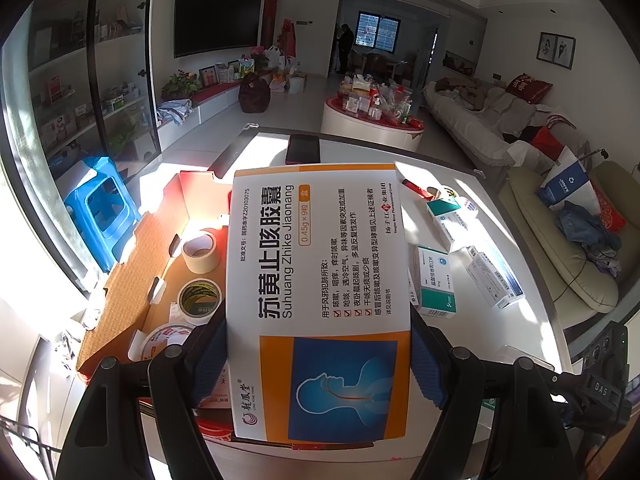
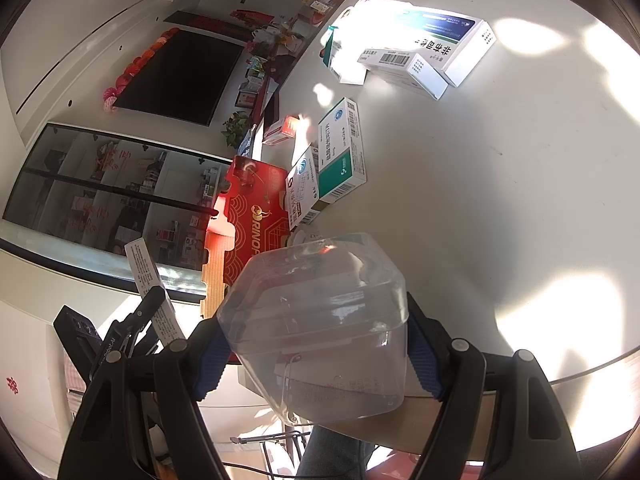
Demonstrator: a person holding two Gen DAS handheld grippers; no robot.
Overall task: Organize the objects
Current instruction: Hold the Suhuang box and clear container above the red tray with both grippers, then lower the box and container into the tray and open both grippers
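Observation:
My left gripper (image 1: 318, 360) is shut on a large white and orange medicine box (image 1: 320, 288), its blue pads pressing both long sides, held above the open cardboard box (image 1: 132, 272). Tape rolls (image 1: 200, 252) lie inside that cardboard box. My right gripper (image 2: 316, 344) is shut on a clear plastic container (image 2: 320, 320), held over the white table's near edge. In the right wrist view the left gripper (image 2: 120, 340) appears at lower left with the medicine box (image 2: 150, 284) edge-on. Several small medicine boxes (image 2: 340, 152) lie on the table (image 2: 500, 200).
A dark phone (image 1: 303, 149) and a red pen (image 1: 416, 189) lie at the table's far side. More medicine boxes (image 1: 434, 280) sit right of the held box. A blue stool (image 1: 102, 208) stands left of the table, a sofa (image 1: 560, 240) to its right.

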